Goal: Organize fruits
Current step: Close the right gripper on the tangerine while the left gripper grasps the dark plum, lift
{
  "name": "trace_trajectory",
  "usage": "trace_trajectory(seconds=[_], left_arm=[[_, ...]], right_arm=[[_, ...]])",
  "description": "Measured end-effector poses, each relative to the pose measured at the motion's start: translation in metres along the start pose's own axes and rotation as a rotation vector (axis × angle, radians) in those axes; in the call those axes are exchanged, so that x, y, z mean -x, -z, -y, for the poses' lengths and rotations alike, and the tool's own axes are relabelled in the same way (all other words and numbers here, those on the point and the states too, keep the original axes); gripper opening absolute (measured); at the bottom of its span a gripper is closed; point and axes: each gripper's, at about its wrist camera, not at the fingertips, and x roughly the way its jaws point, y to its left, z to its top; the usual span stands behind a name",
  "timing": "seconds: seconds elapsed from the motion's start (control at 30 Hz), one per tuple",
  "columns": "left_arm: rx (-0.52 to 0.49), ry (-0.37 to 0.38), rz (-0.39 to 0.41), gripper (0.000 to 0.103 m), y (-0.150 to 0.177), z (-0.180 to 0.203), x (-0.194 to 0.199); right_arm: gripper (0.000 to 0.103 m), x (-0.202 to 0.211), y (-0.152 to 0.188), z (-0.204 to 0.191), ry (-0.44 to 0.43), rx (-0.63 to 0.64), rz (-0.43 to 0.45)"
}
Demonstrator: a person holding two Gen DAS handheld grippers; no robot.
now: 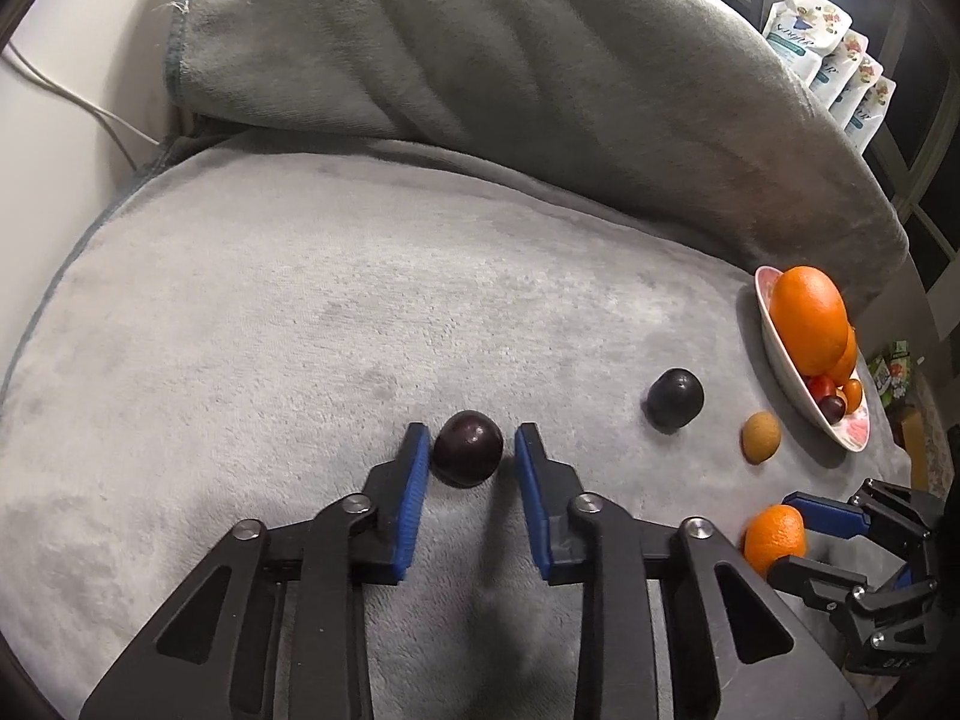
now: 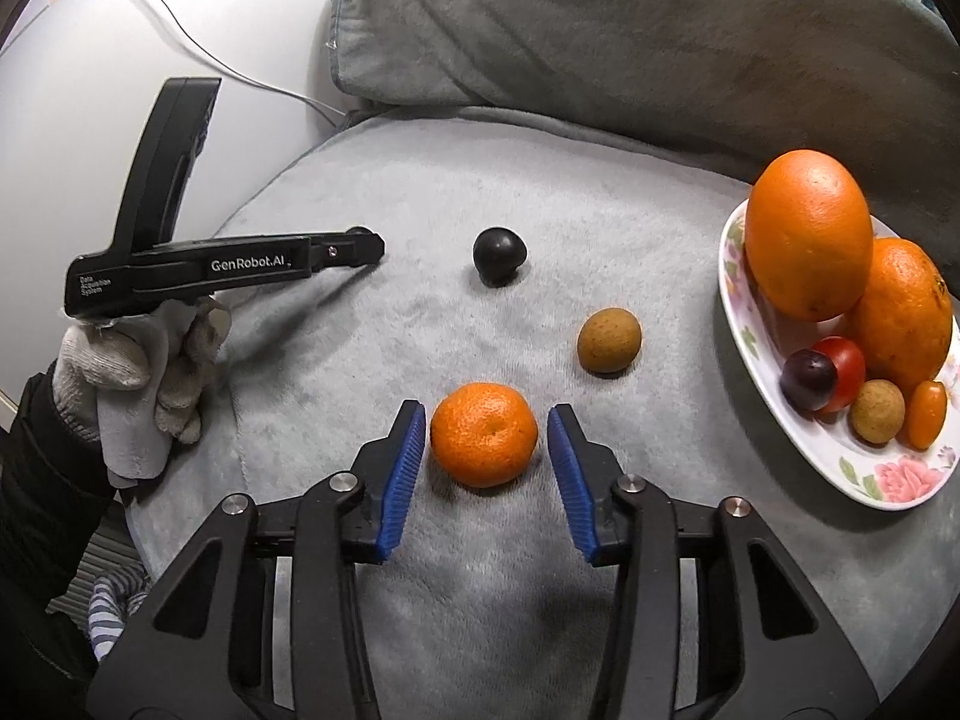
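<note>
Both grippers are angling steeply down at the grey plush cushion (image 1: 300, 300). The left gripper (image 1: 471, 450) is bracketing a dark round plum (image 1: 468, 449), left pad touching, the right showing a sliver of gap. The right gripper (image 2: 486, 438) is straddling a small orange mandarin (image 2: 483, 435), narrow gaps either side. Lying nearby are a second dark plum (image 2: 499, 264), a brown round fruit (image 2: 609, 340) and a floral white plate (image 2: 840, 468) of fruit.

Grey plush blanket (image 2: 480, 600). Dark purple plum (image 1: 468, 449) btwn blue pads, black gripper frames. Bright orange mandarin (image 2: 483, 434). Near-black plum (image 2: 499, 255), tan-brown small fruit (image 2: 609, 340). White plate (image 2: 798, 456) w/ pink rose + green leaf print; on it big oranges (image 2: 810, 234), red tomato (image 2: 847, 367). White knit glove (image 2: 138, 372), black sleeve (image 2: 42, 480).
</note>
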Motion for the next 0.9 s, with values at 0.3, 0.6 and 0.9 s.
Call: trace_trajectory(seconds=[0.3,0.6,0.9], left_arm=[[0.014,0.006,0.002,0.021,-0.001,-0.004,0.0],[0.013,0.013,0.022,0.02,0.002,-0.001,0.008],[-0.017,0.05,0.054,0.02,0.005,0.019,0.026]], right_arm=[[0.039,-0.003,0.002,0.001,-0.002,-0.004,0.003],[0.039,0.018,-0.001,0.012,0.005,-0.035,0.071],[0.039,0.048,-0.005,0.027,0.029,-0.059,0.137]])
